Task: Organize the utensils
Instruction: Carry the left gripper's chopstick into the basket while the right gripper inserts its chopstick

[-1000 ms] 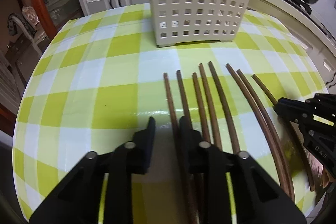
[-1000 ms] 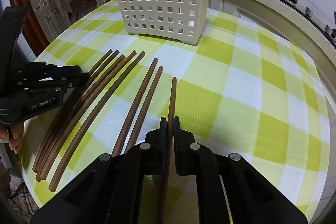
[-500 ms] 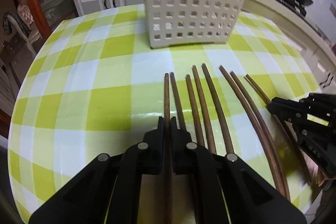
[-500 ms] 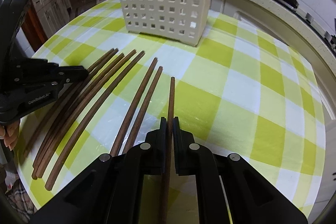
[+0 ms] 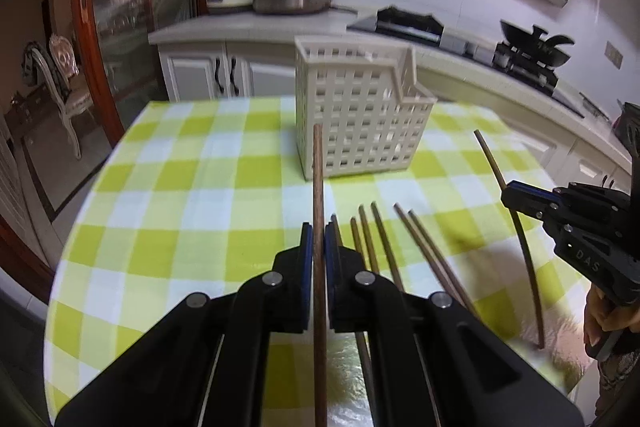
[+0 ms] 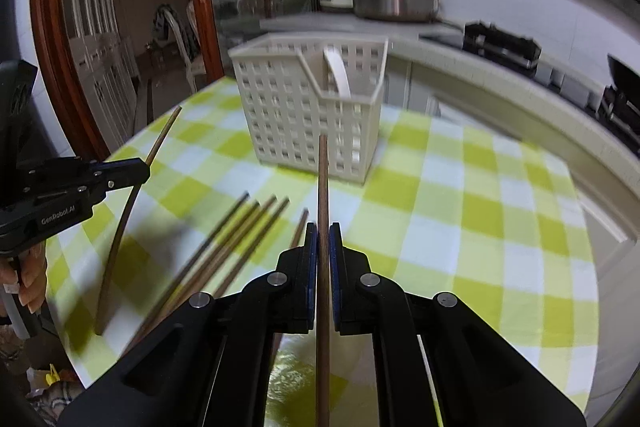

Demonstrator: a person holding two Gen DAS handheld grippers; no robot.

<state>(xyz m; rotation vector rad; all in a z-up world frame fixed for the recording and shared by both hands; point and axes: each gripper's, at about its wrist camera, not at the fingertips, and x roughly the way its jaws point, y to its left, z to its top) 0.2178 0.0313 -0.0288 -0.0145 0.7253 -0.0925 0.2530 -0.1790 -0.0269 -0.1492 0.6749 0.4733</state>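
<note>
**Both chopsticks lifted — carry to caddy next**

Since half a second ago both grippers have come up off the table, each taking one chopstick with it; earlier those sticks lay flat in the row.

My left gripper is clamped on a chopstick that points forward, tip in line with the white perforated caddy. My right gripper is likewise closed on its own chopstick, seen from the left camera as a thin curved stick held well above the cloth.

Six loose chopsticks remain on the green-checked tablecloth, between the two grippers. Caddy stands upright at the far side of the table; a white utensil already sits in its smaller compartment.

Judgement: pick step done for this pair — transport and drop into the caddy comes next. Risk: the long sticks could pivot in the jaws or catch the caddy rim on entry.
</note>
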